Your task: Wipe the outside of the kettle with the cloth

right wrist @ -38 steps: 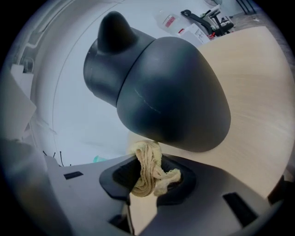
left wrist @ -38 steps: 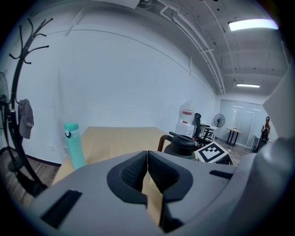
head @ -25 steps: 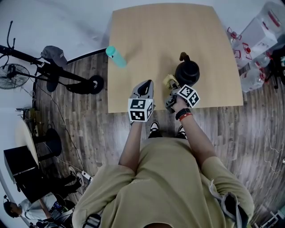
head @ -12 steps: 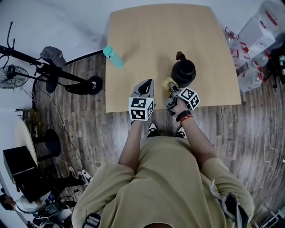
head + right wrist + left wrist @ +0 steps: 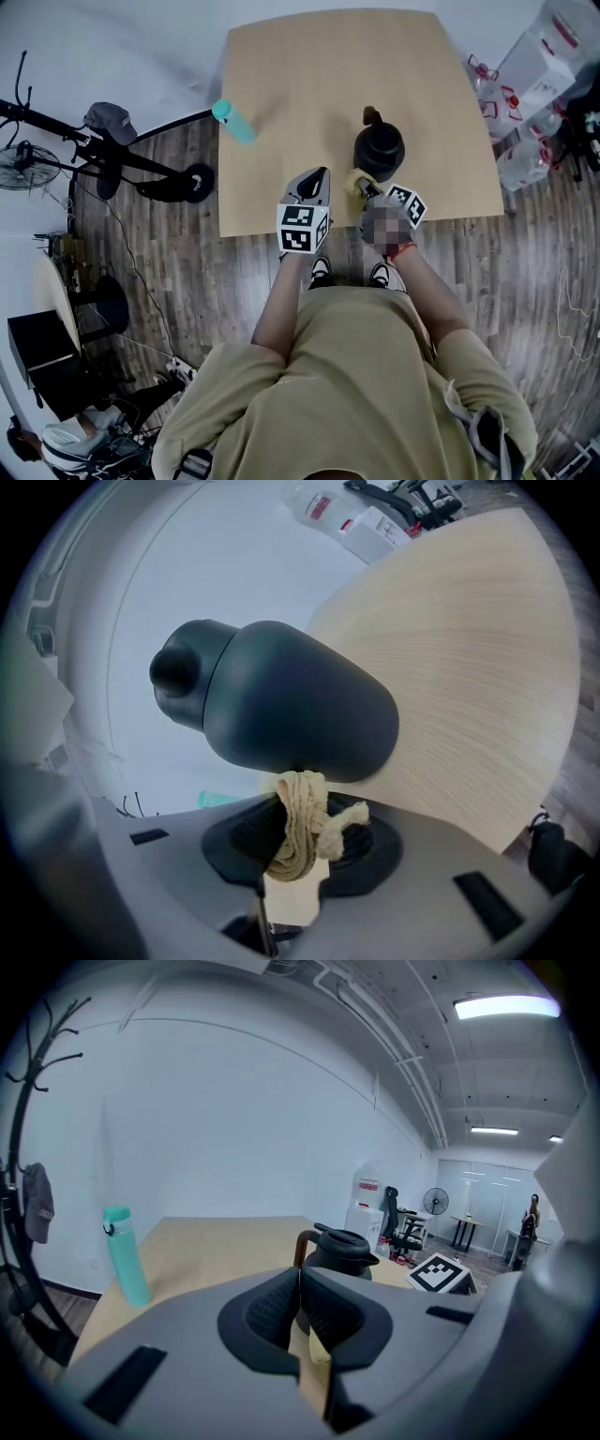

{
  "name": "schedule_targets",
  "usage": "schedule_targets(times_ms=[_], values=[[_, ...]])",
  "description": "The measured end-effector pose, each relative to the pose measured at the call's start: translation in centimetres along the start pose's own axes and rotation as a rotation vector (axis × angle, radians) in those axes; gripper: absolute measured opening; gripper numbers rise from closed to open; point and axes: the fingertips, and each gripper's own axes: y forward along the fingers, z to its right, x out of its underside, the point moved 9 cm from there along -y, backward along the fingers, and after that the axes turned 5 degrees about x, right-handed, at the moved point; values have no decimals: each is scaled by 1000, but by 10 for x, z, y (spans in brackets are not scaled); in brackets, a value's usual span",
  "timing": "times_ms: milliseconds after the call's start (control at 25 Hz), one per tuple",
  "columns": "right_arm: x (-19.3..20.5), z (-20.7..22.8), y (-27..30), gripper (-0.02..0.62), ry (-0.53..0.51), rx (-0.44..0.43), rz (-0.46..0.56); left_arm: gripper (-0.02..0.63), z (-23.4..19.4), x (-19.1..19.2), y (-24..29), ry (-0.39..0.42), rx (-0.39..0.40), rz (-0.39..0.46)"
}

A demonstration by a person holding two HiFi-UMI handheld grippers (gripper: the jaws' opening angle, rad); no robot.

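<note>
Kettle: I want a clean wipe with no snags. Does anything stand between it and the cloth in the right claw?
Nothing visible does. The right claw is shut on the cloth, whose tip appears to meet the kettle at its dark side.

Bright even ceiling light; fisheye-bent edges, near parts blurred.

Shirt: a plain khaki T-shirt [image 5: 347,394] with short sleeves that end above the elbows.
Shoes: black trainers [image 5: 324,270] with white parts.
Wrist: a thin red band [image 5: 404,248] on the right wrist.
Left gripper [image 5: 319,174]: a smooth light-grey shell that tapers to a dark tip; its marker cube [image 5: 302,228] is white with black square patterns.
Right gripper [image 5: 364,187]: the same grey build, with a like cube [image 5: 405,203].
Fingers [image 5: 267,1312]: black pads with fine ridges, set in a rounded dark recess of the grey housing, with dark rectangular slots on either side.
</note>
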Motion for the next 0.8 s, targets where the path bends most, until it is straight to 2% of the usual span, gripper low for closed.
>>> schedule_targets(times_ms=[560, 800], values=[[-43, 18, -31, 114, -301, 44, -183, 25, 30, 2, 10, 14, 3, -2], [-68, 26, -46, 114, -363, 54, -217, 25, 38, 7, 15, 2, -16, -6]])
